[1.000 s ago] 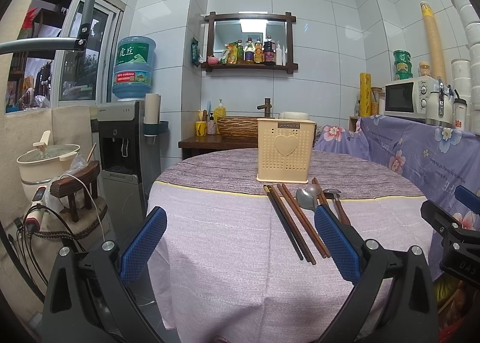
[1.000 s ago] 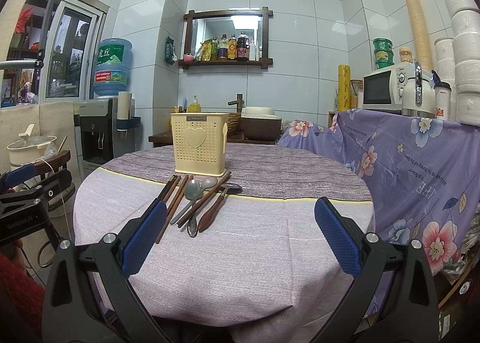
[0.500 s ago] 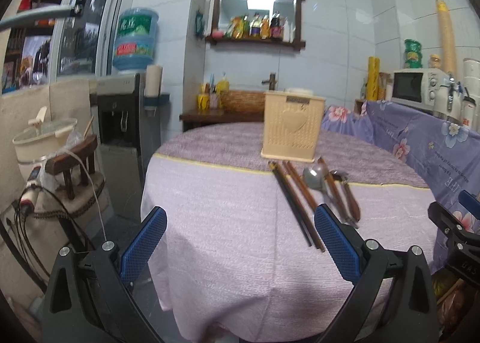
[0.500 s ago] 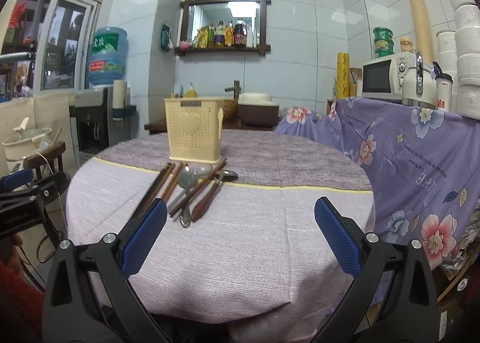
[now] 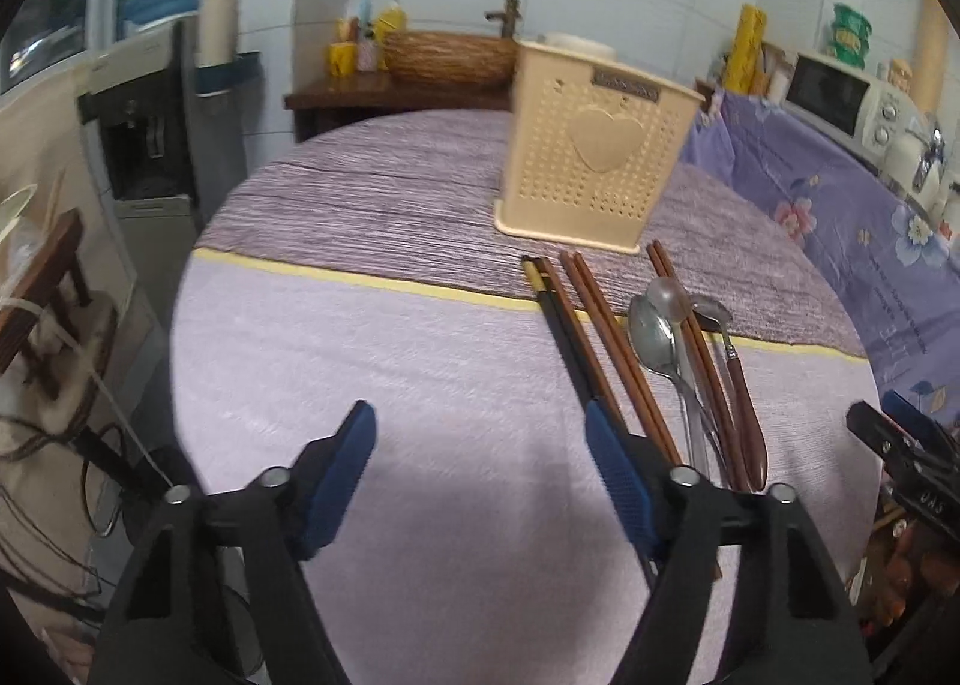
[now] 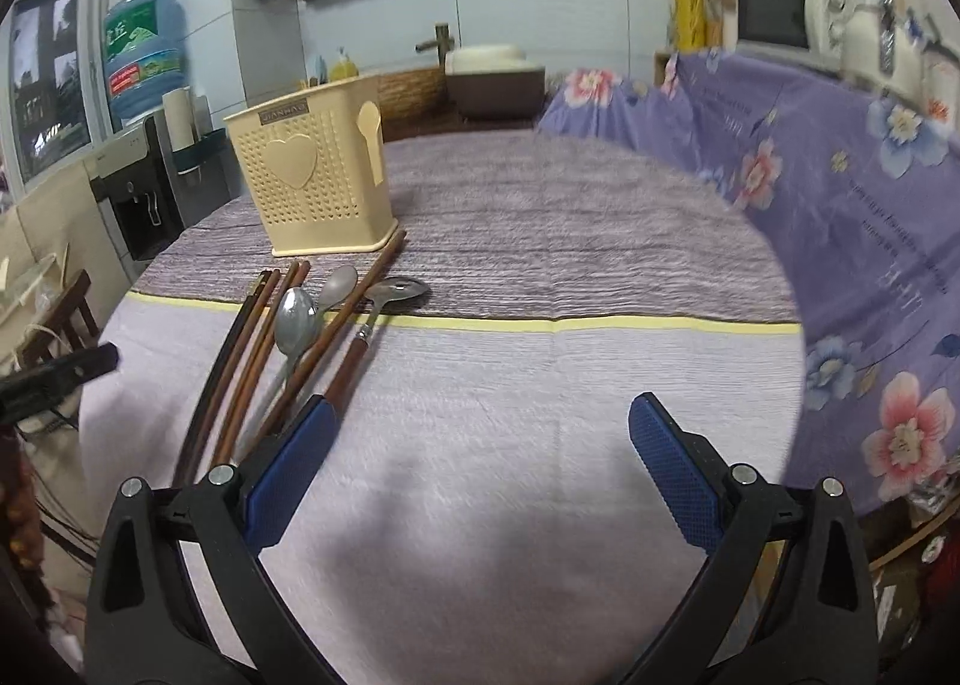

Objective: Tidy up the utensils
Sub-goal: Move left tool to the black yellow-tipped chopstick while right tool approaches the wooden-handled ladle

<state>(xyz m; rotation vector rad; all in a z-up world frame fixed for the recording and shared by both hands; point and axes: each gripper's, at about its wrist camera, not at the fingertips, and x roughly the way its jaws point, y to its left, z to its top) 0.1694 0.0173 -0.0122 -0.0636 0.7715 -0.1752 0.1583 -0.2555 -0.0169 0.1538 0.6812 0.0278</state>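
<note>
A cream perforated utensil holder (image 5: 588,157) (image 6: 312,175) stands on the round table (image 5: 360,337). In front of it lie black chopsticks (image 5: 564,337), brown chopsticks (image 5: 606,325), a metal spoon (image 5: 651,331) and a wooden-handled spoon (image 5: 741,391). My left gripper (image 5: 477,421) hovers over the cloth just left of them. Its jaws are closing with nothing between them, and its right pad overlaps the black chopsticks' near end. My right gripper (image 6: 483,409) is open and empty, right of the metal spoon (image 6: 295,319) and brown chopsticks (image 6: 258,343).
A purple floral cloth (image 6: 840,193) covers the counter on the right, with a microwave (image 6: 774,13) on it. A water dispenser (image 5: 150,133) and a wooden stool (image 5: 42,277) stand left of the table. The other gripper's body (image 5: 900,445) shows at the right edge.
Both grippers have come forward over the table and tipped downward, so the utensils and holder look larger. The left jaws have narrowed; the right jaws stay wide.
</note>
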